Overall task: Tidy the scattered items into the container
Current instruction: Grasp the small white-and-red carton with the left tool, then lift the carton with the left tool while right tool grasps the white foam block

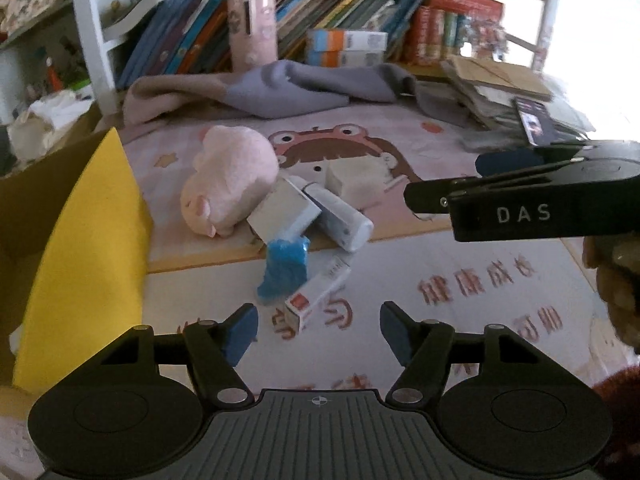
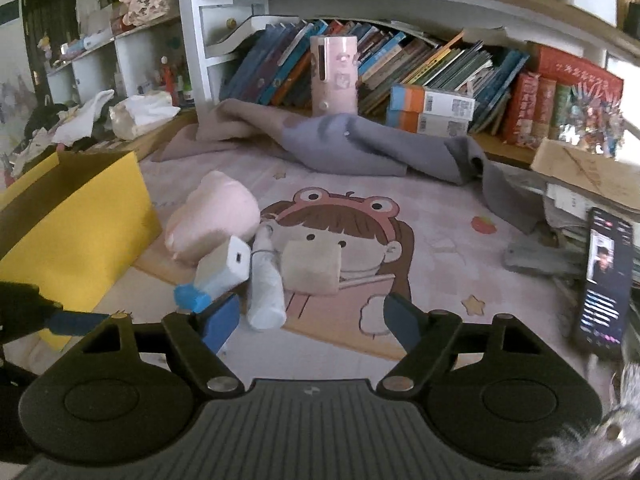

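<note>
Well, the yellow container stands open at the mat's left edge. Just right of it lies the pink plush, then a white box, white bottle, blue packet and small carton. Left gripper and right gripper both hover with jaws apart, nothing between them.
</note>
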Demonstrator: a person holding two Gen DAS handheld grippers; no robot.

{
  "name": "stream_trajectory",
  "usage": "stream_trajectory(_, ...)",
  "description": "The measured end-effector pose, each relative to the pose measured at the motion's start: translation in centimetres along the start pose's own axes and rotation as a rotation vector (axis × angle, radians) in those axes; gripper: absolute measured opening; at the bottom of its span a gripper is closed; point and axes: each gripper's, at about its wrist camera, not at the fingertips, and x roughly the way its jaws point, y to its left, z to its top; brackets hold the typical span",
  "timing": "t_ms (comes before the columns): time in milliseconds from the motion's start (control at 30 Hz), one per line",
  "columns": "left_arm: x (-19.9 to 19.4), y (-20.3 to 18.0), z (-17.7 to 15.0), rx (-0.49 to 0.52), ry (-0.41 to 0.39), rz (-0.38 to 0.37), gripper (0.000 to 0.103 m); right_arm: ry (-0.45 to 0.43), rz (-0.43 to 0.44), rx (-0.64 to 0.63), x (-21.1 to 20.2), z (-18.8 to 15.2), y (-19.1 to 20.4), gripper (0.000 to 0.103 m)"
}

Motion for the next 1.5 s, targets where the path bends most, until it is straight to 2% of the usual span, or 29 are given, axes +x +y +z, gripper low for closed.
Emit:
stream_trajectory(200,2.3,-0.1,0.8,-0.031,0.027,0.016,0.049,0.040,0.023,0.056,3.9,0.8,-1.9,0.079)
stream_trajectory(267,3.0,-0.3,0.9,-0.031,0.043,0.021,0.048,0.037,0.030,0.060,4.8,1.2,-2.1,0.079)
stream_trajectory(500,5.3,-0.8,1.4,0.001,0.080,0.045,0.035,0.028,0.054,0.001,7.7,2.4,-1.4,0.079)
stream_trajectory(667,5.9,-1.5,1.4,0.024,0.107,0.036,0.017,0.027,0.048,-0.031,9.3,2.8,-0.7,0.079)
stream_trajectory(733,5.9,-1.7,1.2,0.028,0.108,0.036,0.015,0.039,0.050,-0.037,9.9,2.9,-0.6,0.079)
stream_trajectory(1033,6.1,-2.0,1.5,0.020,0.107,0.040,0.014,0.058,0.042,0.014,11.0,2.5,-1.5,0.069)
stream_trajectory(1133,6.3,-2.1,1.7,0.024,0.099,0.042,0.014,0.072,0.066,0.036,11.1,2.3,-1.7,0.062)
stream_trajectory(1200,6.5,-2.0,1.8,0.025,0.093,0.041,0.014,0.075,0.089,0.045,11.1,2.3,-1.7,0.051)
stream_trajectory(1300,6.5,-2.1,1.9,0.021,0.094,0.039,0.013,0.077,0.097,0.040,10.8,2.4,-1.6,0.046)
stream_trajectory(1500,5.1,-2.4,2.1,0.020,0.059,0.020,0.013,0.052,0.092,0.039,9.1,2.6,-2.2,0.045)
